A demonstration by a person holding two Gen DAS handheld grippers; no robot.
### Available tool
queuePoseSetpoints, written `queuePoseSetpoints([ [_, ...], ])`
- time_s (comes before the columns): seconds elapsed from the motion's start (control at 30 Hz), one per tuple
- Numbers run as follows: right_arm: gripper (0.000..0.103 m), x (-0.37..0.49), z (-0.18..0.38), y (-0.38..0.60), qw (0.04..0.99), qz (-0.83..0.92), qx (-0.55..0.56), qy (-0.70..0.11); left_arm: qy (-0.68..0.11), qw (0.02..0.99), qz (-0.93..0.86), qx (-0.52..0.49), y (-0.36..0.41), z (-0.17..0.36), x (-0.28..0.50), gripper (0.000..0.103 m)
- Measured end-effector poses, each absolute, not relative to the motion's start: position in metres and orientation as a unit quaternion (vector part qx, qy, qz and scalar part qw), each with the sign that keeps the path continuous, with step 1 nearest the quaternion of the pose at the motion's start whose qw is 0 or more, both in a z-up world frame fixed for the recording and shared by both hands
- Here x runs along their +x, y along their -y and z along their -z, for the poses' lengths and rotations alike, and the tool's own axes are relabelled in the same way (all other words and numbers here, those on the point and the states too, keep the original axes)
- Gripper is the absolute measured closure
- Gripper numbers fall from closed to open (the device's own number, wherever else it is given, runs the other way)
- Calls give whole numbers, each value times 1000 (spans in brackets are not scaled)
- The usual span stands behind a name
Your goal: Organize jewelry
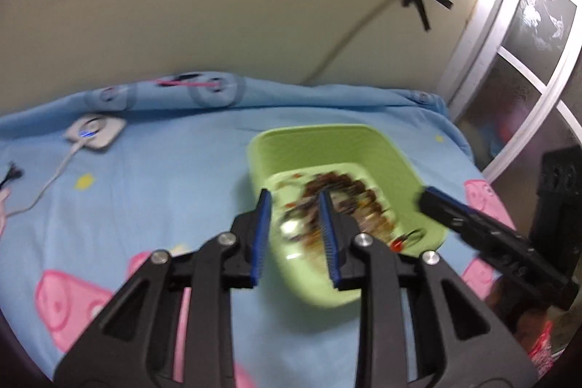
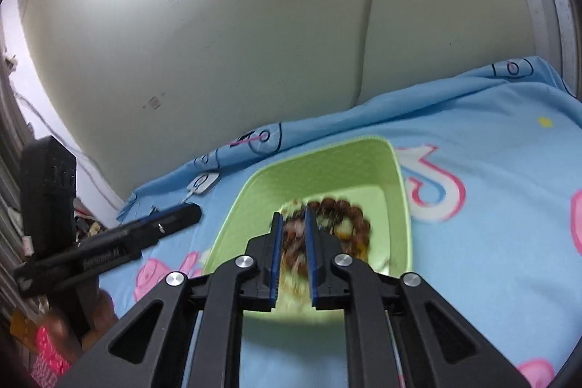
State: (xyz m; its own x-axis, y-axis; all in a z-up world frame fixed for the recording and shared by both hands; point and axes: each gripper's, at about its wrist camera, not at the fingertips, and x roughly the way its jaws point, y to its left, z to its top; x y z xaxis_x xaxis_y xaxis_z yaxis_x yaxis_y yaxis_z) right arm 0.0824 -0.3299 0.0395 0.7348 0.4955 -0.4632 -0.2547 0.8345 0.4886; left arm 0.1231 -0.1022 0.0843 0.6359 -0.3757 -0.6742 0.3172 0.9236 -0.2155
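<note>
Both grippers' jaws hang parted, apparently empty, over blurred beaded jewelry [image 2: 338, 224] in the green tray [image 1: 320, 148].

Smooth plastic tray [image 1: 329, 148], soft cloth sheet [image 1: 152, 191]

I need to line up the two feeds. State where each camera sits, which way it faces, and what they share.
Left wrist: on the left gripper, looking along its open fingers over the green tray; right gripper at right.
Right wrist: on the right gripper, fingers narrowly apart over the brown bead bracelet; left gripper at left.
Shared: tray, blue bedsheet, taped wall.
</note>
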Motion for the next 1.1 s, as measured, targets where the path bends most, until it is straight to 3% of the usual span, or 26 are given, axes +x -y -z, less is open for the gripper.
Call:
queuePoseSetpoints([
  [0.33,103,33,-1,236,861,-313,162,-365,-366,922,96,-81,-44,-57,39,78],
  [0.57,103,25,12,164,835,-355,93,-411,-387,915,68,-93,-96,-32,-7,77],
  [0.67,103,21,6,134,829,-376,63,-409,-394,912,80,-83,-95,-25,-21,51],
  [0.7,103,19,5,123,828,-380,53,-409,-395,911,84,-77,-93,-24,-24,47],
  [0.83,103,16,4,91,824,-391,4,-411,-421,902,84,-38,-77,-9,-24,47],
  [0.87,103,16,6,82,824,-390,-9,-411,-431,898,83,-30,-72,-5,-23,48],
  [0.93,103,14,8,71,825,-388,-30,-410,-428,900,79,-17,-67,-1,-25,59],
  [1.0,103,13,9,61,828,-382,-57,-406,-426,901,79,-7,-63,0,-26,90],
  [1.1,103,11,10,58,829,-382,-75,-401,-427,900,84,-27,-67,1,-23,95],
])
